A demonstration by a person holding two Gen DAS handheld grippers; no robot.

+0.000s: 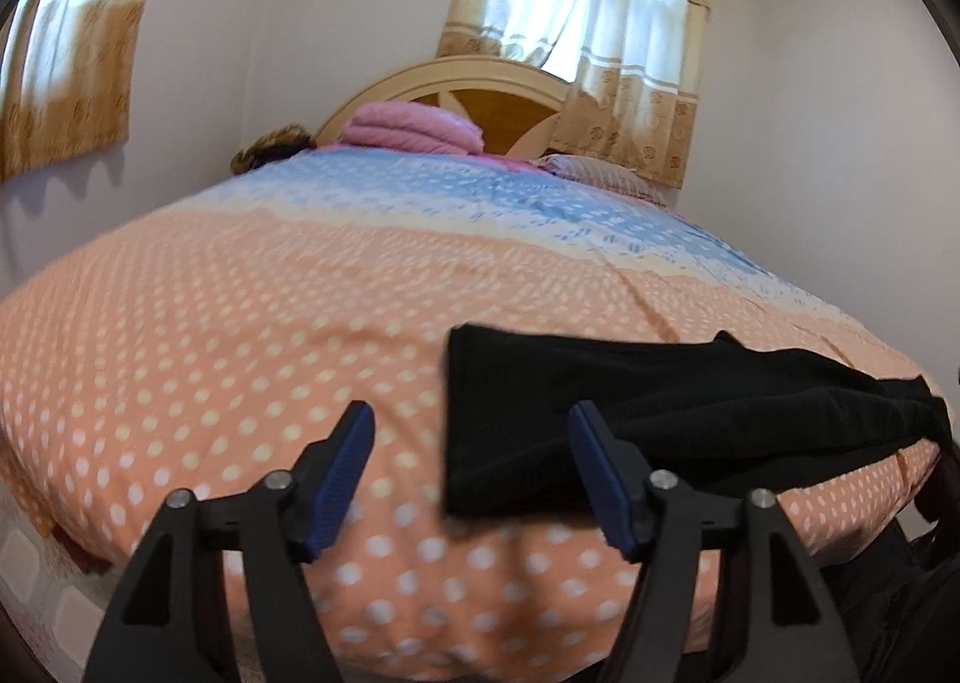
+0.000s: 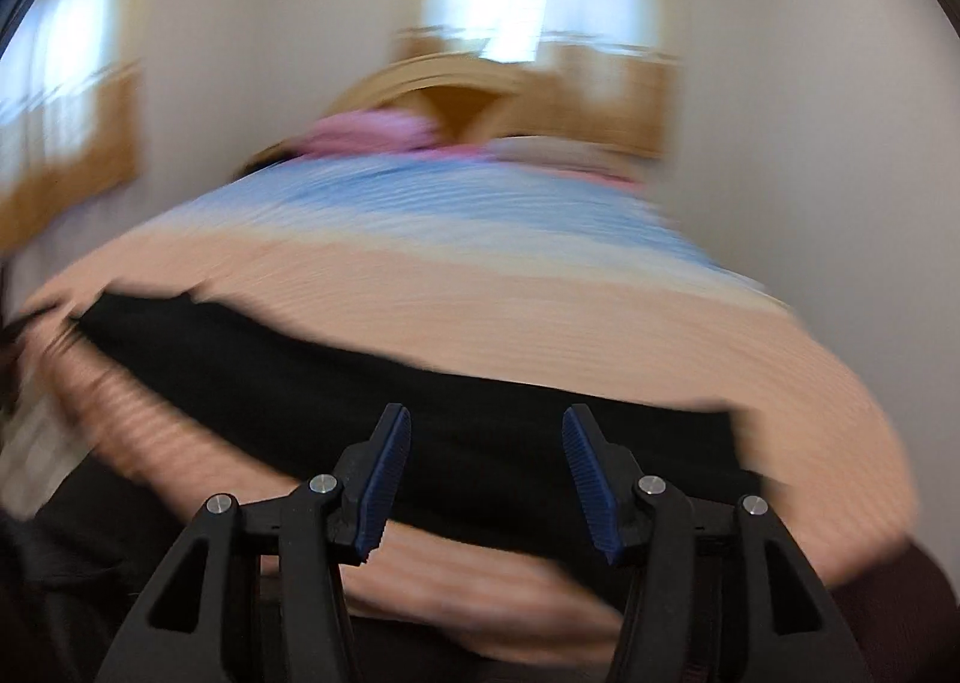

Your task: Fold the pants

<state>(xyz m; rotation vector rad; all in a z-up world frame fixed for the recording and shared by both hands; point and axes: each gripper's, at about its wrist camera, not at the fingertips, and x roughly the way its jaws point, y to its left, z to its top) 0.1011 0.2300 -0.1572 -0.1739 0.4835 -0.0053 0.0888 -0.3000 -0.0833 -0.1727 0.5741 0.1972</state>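
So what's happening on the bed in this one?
A person is folding black pants on a bed with a dotted peach and blue cover, working with a two-finger tool in each hand. The pants lie flat near the bed's near edge. The left tool and the right tool are both open and hold nothing. The right wrist view is heavily blurred.

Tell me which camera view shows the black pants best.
The left wrist view: it is sharp and shows the black pants lying on the dotted bedspread, with a clean straight edge at picture left and rumpled cloth trailing right. The right wrist view shows the pants as a motion-blurred dark band across the bed; edges and folds are unreadable.
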